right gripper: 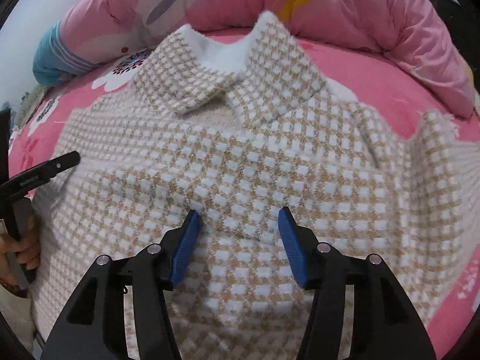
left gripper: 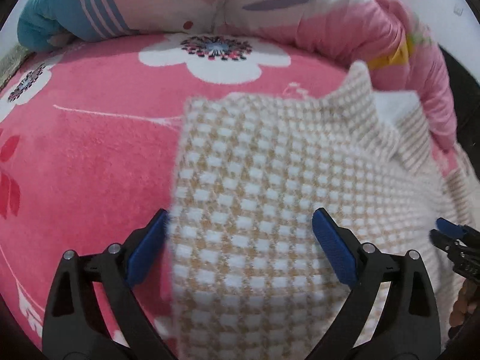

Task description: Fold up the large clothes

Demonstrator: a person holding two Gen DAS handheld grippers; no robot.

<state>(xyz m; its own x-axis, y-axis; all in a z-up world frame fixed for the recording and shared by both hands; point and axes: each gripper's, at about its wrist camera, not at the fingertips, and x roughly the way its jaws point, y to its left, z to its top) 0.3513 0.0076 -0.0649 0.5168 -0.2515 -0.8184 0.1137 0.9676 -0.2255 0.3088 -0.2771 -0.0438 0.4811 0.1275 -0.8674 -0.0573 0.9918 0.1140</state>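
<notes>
Both grippers point steeply down over the checked coat, which lies spread on the pink floral blanket. The left gripper gapes wide above the coat's left edge; the right gripper stands half open, empty, over its middle.

Both cams sat right on the grippers, looking forward and steeply down along the jaws, pretty close to the bed. The left wrist view hung over the left edge of the checked sweater and the pink floral blanket. The right wrist view was centred over the sweater's collar. Both caught the sweater, the blanket and the pink duvet bunched at the back.
</notes>
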